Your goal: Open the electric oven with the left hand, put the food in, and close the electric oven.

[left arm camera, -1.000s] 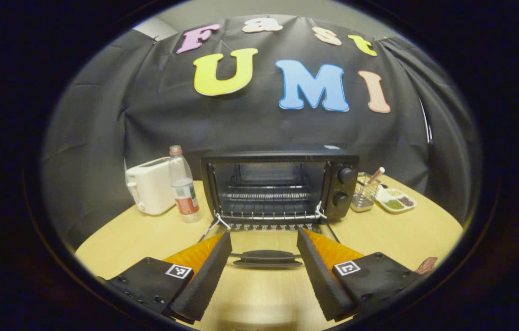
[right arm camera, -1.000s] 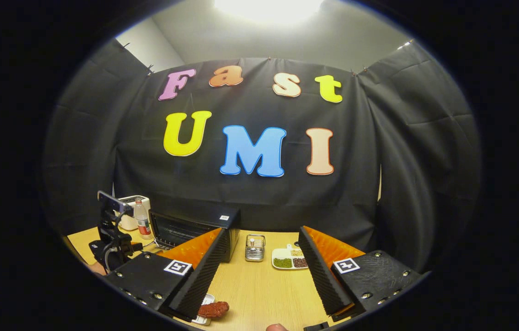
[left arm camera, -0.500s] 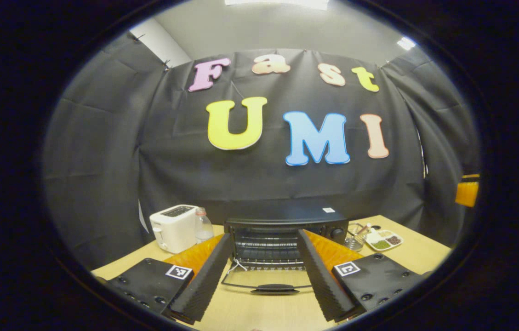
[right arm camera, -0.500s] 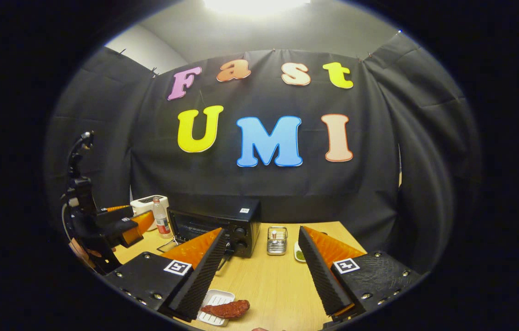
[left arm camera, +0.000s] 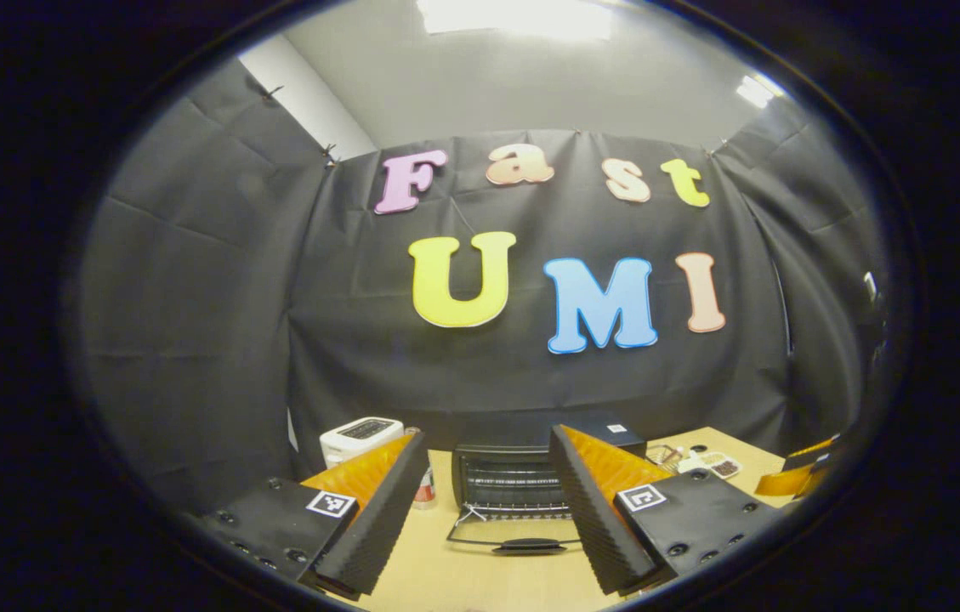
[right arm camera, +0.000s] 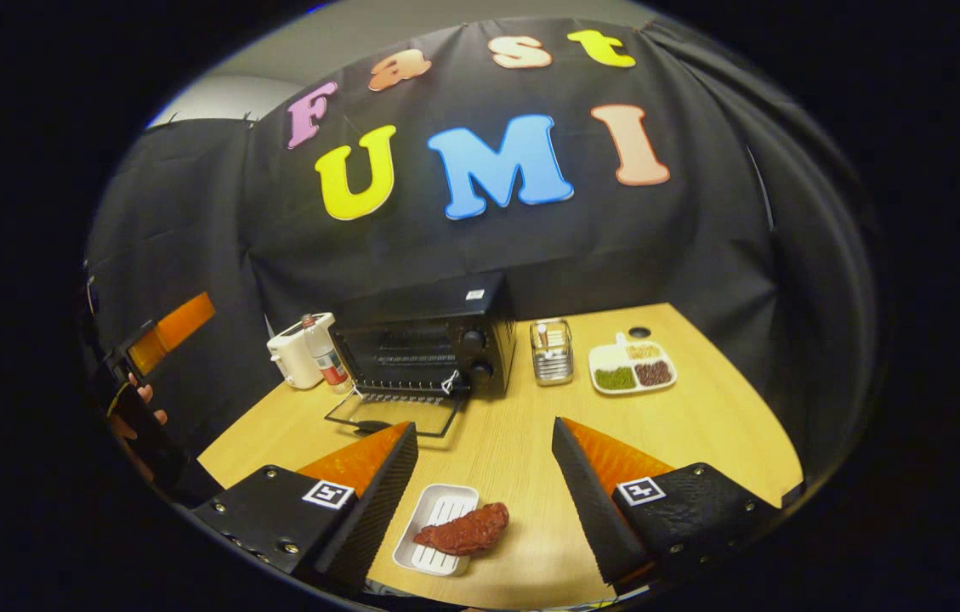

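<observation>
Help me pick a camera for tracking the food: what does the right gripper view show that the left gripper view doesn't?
Right gripper view: the red food on a small white tray, just ahead of the open right hand-held gripper, and a hand at the left edge.
Left gripper view: the lit ceiling panel and the open left hand-held gripper.
Both: the oven with its door folded down, the toaster, the bottle and the divided plate.

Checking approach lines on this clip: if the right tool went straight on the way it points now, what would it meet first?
Probably the reddish food, lying half on the small white tray, between and just ahead of the open right tool. Depth is unclear; pointed higher, it would pass over bare table.
</observation>
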A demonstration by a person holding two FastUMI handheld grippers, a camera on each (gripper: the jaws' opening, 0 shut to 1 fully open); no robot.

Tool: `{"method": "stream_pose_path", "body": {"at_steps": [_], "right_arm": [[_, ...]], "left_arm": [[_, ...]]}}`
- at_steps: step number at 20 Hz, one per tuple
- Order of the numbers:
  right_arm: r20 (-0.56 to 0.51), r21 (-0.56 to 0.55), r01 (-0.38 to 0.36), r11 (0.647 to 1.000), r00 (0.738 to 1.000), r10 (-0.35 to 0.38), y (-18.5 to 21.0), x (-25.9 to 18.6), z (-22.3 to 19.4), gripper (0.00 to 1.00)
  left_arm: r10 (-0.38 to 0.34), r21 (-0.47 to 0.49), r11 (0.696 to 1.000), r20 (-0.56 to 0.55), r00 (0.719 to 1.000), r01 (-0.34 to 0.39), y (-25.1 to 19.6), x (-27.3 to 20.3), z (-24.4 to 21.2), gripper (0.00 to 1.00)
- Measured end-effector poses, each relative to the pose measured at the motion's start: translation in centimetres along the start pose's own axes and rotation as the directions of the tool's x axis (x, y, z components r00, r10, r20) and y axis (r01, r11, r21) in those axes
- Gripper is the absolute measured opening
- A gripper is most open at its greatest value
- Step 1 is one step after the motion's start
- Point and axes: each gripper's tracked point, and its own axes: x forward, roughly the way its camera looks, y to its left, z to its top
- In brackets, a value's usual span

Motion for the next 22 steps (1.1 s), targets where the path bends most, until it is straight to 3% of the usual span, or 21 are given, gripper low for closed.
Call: {"method": "stream_pose_path", "body": {"at_steps": [5, 9, 17, 20, 22], "right_arm": [[-0.141, 0.169, -0.025, 0.985, 0.989, 0.05, -0.3, 1.9, -4.0, 0.97], [-0.229, 0.32, -0.004, 0.948, 0.97, 0.081, -1.0, 2.8, -6.9, 0.99], [-0.375, 0.568, 0.061, 0.821, 0.907, 0.193, -0.5, 3.8, -12.4, 0.99], [-0.377, 0.653, 0.072, 0.754, 0.894, 0.241, 0.0, 3.9, -12.7, 0.8], [-0.374, 0.668, 0.079, 0.74, 0.896, 0.242, 0.1, 4.6, -13.2, 0.8]], "left_arm": [[0.046, 0.014, 0.999, 0.012, 0.999, -0.046, 2.3, -0.8, 0.8, 1.0], [0.069, 0.007, 0.998, 0.008, 0.998, -0.069, 3.3, -1.0, 0.5, 1.0], [0.089, 0.009, 0.996, -0.002, 0.996, -0.089, 3.9, -0.6, -0.2, 1.0], [0.096, 0.014, 0.995, -0.001, 0.995, -0.096, 4.1, -0.4, -0.1, 1.0], [0.097, 0.015, 0.995, -0.001, 0.995, -0.097, 4.1, -0.2, -0.2, 1.0]]}}
